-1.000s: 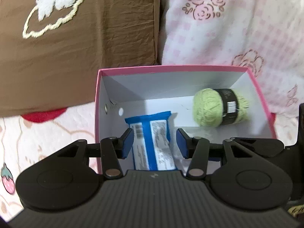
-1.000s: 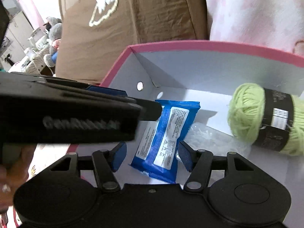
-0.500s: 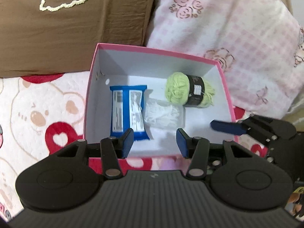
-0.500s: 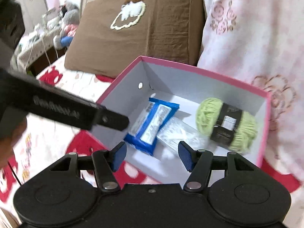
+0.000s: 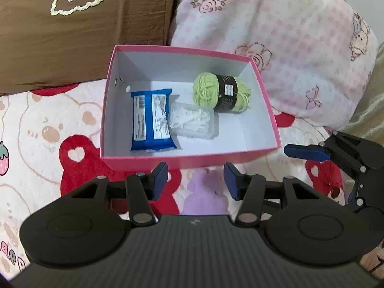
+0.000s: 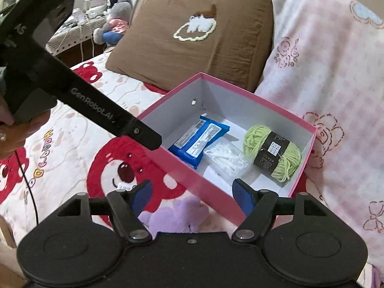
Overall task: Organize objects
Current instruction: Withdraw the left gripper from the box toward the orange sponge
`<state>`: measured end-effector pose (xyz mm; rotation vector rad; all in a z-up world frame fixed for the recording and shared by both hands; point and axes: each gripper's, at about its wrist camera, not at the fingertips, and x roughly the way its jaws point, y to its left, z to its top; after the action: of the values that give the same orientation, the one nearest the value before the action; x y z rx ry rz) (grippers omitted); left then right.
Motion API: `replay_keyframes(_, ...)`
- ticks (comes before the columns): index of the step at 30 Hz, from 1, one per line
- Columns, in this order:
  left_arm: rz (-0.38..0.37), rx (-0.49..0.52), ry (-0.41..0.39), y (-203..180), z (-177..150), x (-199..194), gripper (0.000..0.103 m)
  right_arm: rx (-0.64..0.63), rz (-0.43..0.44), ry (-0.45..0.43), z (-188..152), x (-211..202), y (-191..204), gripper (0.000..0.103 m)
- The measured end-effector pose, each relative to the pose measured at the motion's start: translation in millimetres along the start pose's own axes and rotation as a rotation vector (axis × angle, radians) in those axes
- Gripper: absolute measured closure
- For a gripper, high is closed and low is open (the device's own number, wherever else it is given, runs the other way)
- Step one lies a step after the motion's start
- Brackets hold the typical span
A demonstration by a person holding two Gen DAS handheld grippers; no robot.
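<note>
From my left camera, working left to right: a brown pillow (image 5: 79, 31) with a white embroidered cloud sits at the far left, propped behind a bedspread (image 5: 43, 129) printed with red and cream bears. On that bedspread rests the pink box (image 5: 189, 162), white inside, with no lid on it. Inside it, at the left, lies a blue packet (image 5: 151, 120) flat on the floor of the box; just beside it, touching its right edge, a clear plastic case of white bits (image 5: 192, 120); and further back to the right a ball of lime-green yarn (image 5: 222, 92) with a black band around it, lying on its side near the far wall. Right of the box a pink checked blanket (image 5: 288, 36) is bunched up.

My left gripper (image 5: 195, 178) hangs in front of the box's near wall — its jaws have just been opening a little, and they stand apart with nothing between them. A purple plush (image 5: 206, 192) lies on the bedspread under them.

At the far right the right gripper (image 6: 192, 192) comes in — I see one blue pad of it edge-on. From its own camera its jaws have just been opening, and they stand wide with nothing held, over the box's near corner and the purple plush.
</note>
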<state>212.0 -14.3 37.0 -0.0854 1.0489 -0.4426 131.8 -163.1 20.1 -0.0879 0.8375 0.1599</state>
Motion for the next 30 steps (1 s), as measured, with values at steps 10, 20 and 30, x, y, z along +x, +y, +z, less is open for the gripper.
replay_keyframes(10,-0.013,0.057,0.013,-24.0,-17.3,-27.2,0.05,-0.065,0.016,0.016,-12.6,-6.0,19.0,0.025)
replay_keyframes(20,-0.026,0.098,0.03,-45.7,-32.9,-40.4,0.049,-0.105,0.034,0.003,-27.6,-20.2,36.4,0.025)
replay_keyframes(30,-0.022,0.128,0.058,-63.2,-49.5,-52.4,0.043,-0.135,0.066,-0.059,-54.9,-49.8,49.1,0.025)
